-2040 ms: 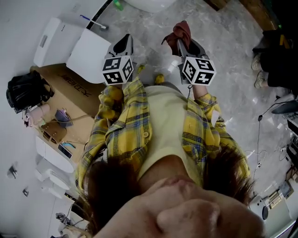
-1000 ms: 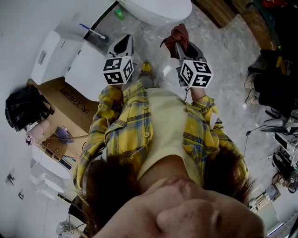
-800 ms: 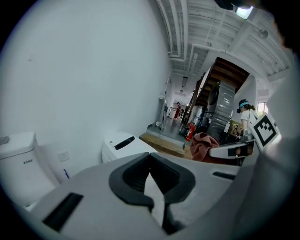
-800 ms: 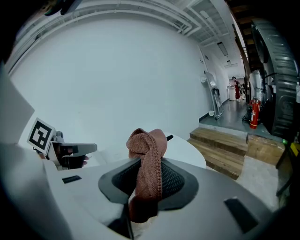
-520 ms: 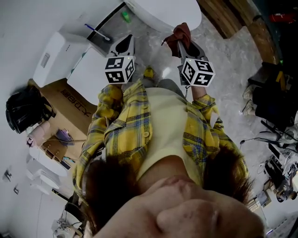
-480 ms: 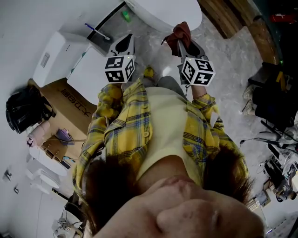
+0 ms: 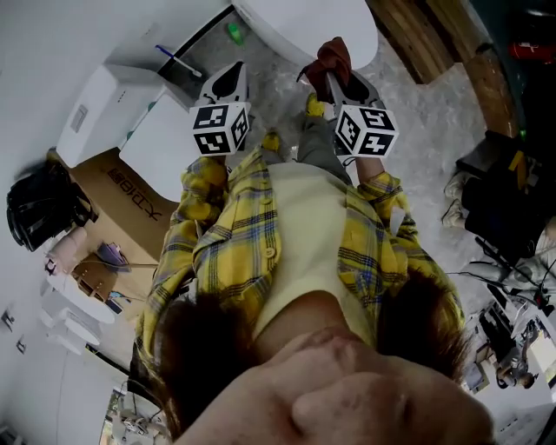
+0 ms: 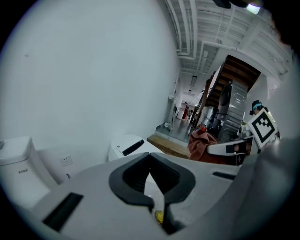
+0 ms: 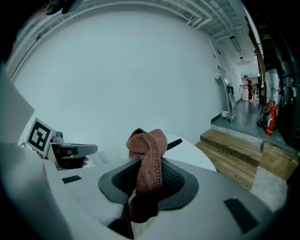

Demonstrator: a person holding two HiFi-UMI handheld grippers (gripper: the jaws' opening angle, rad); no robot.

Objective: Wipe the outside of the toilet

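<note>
Fingers of left gripper pressed together | right gripper pinching cloth | toilet rim near, ahead

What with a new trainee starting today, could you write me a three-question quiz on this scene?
1. True or false: the left claw grips the cloth.
2. Which colour is that cloth? A reddish-brown; B white; C blue.
3. Fill in: the white fixture ahead of both claws is a ____.

Key: 1 false, the left claw is shut on nothing, and the right claw pinches the cloth; 2 A; 3 toilet.
</note>
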